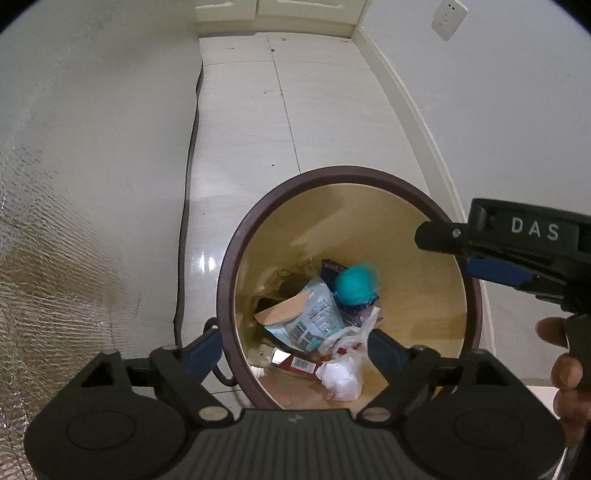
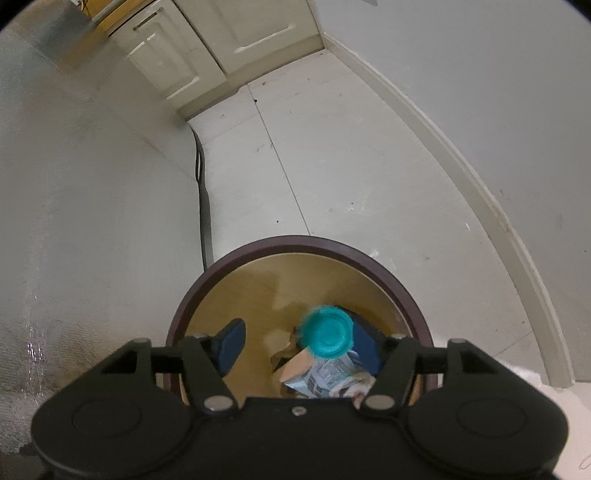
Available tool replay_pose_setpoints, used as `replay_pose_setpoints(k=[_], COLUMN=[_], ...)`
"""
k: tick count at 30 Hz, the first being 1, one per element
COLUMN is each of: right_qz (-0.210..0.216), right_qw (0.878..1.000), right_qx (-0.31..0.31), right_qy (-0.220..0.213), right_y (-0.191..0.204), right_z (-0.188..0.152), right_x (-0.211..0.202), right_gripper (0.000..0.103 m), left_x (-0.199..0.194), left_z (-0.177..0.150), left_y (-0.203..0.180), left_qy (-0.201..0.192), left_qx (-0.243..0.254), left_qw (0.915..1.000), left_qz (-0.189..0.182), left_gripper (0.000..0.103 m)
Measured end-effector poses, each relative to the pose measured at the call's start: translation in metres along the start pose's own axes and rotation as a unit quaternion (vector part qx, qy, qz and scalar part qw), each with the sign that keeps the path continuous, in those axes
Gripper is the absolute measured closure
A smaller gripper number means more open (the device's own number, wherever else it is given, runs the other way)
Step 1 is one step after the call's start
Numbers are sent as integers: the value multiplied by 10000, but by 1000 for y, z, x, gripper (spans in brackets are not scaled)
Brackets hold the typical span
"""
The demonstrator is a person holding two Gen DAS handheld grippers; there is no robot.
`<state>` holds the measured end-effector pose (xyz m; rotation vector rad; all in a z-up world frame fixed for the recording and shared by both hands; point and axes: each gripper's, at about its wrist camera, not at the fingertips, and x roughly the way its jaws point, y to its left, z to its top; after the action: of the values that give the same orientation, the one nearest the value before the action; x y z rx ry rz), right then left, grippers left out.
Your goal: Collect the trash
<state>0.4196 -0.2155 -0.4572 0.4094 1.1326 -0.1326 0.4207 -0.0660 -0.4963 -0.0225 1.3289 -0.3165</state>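
A round bin with a brown rim (image 1: pixel 236 258) and tan inside stands on the pale floor. In it lie a blue-white packet (image 1: pixel 314 317), crumpled white paper (image 1: pixel 341 376) and a red wrapper (image 1: pixel 299 365). A teal round piece (image 1: pixel 356 284), blurred, is loose in the bin above the packet. My left gripper (image 1: pixel 295 350) hangs open over the near rim with nothing between its fingers. My right gripper (image 2: pixel 299 349) is open above the bin too; the teal piece (image 2: pixel 327 336) shows between its fingers, free of the pads. One of its fingers (image 1: pixel 439 236) reaches in from the right in the left wrist view.
A foil-covered surface (image 1: pixel 55 258) rises at the left, with a dark cable (image 1: pixel 188 184) along its foot. A skirting board (image 1: pixel 413 122) and wall run at the right, with a socket (image 1: pixel 448 16). Cabinets (image 2: pixel 207 48) stand at the far end. A person's hand (image 1: pixel 565 365) holds the right gripper.
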Motion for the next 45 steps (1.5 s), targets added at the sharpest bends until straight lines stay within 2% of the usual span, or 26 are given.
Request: replay_pose_setpoints(k=[7,12,17,21,26,33,45], right_qz=[-286,-412,-418,-603,-754,-628,-798], right_qw=[9991,9976,9972,9952,9935,9950,9903], right_qx=[-256,-504,-594,-759,-850,-768,-1068], right_qy=[164,252,169,87,-34,-88,-393], right_y=[0,1,1,2,1,5,20], right_z=[3,4,4,5,4,-1,-19], right_x=[4,7,1,-6,-19,-49,-129], right_gripper=[25,21,8,0,0,0,1], left_x=[-1,1,-4,-11,-20,-51,-124], left_z=[2,4,6,7,5,-3,-33], left_y=[2,0,-1,-3,-7,-12,-29], left_qy=[24,41,4,-96,-144,-303,-533], left_qx=[51,68,94,190,215,202,361], left_qw=[10000,9999,9997,9992,9993,9991,9972], left_qz=[50,101,240,340,281,222,384], left_gripper=[0,0,0,0,0,0,0])
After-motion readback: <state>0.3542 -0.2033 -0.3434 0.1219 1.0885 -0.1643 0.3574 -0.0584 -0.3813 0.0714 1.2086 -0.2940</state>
